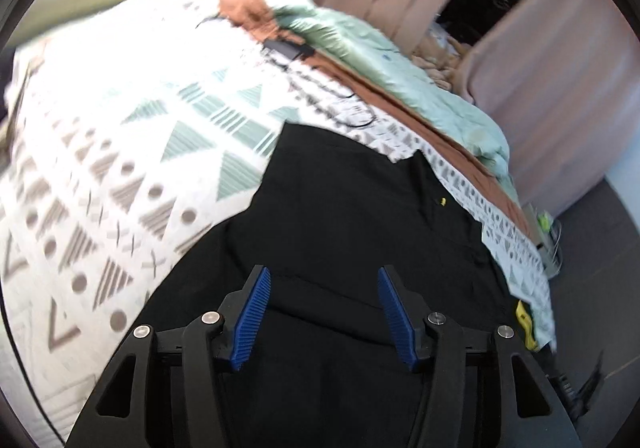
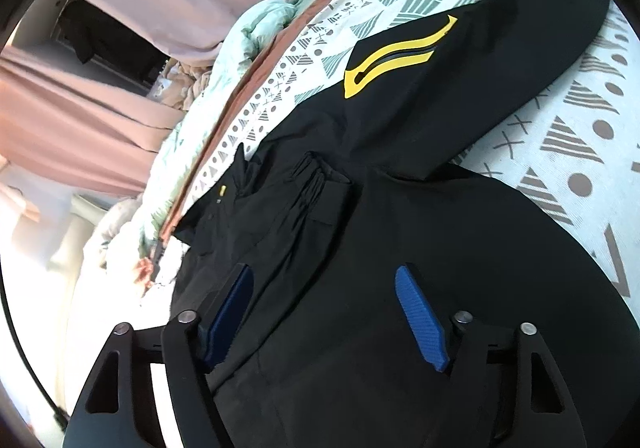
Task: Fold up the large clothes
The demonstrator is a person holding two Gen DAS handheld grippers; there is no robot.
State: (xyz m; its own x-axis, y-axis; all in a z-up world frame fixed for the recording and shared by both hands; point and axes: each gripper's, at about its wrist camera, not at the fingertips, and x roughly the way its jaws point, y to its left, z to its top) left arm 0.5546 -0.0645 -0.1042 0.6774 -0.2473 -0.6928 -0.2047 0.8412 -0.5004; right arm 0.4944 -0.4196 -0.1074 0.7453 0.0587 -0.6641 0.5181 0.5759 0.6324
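Observation:
A large black jacket (image 1: 352,216) lies spread on a bed with a white patterned cover (image 1: 120,176). In the right wrist view the jacket (image 2: 420,208) shows a yellow-trimmed zip pocket (image 2: 394,56) on one sleeve and a gathered cuff (image 2: 312,184). My left gripper (image 1: 324,276) is open with its blue pads just above the black cloth, holding nothing. My right gripper (image 2: 326,276) is open over the jacket's body, also empty.
A mint green quilt (image 1: 420,76) and a rust-brown sheet (image 1: 248,12) lie bunched along the far side of the bed. A black cable and small device (image 1: 286,48) lie on the cover. Pink curtains (image 1: 560,80) hang beyond. The dark floor (image 1: 592,248) is at right.

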